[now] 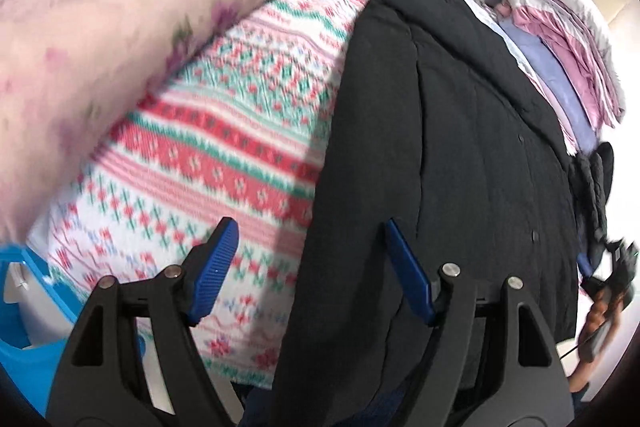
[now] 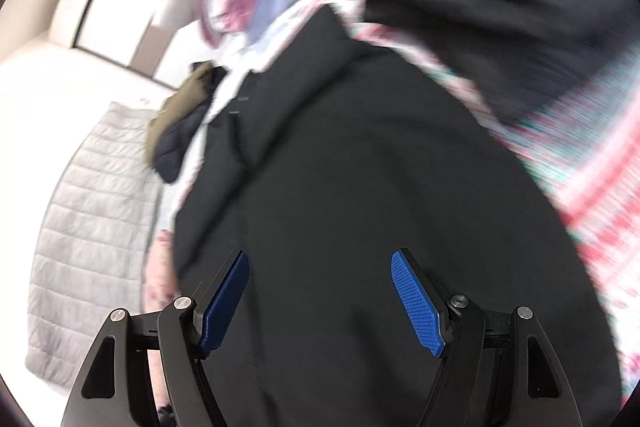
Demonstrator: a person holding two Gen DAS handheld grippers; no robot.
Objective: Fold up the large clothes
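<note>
Left wrist view: left hand-held gripper (image 1: 308, 247) was wide, empty, above the black coat (image 1: 460, 155) lying long and unfolded on a patterned blanket (image 1: 224, 131). Right wrist view: right hand-held gripper (image 2: 320, 291) also wide, empty, over the coat's body — folding prob. not yet begun.

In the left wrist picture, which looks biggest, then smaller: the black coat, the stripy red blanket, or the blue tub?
1. Black coat and stripy blanket: about alike, too close to rank.
2. Blue tub: smallest, though partly cut off.
</note>
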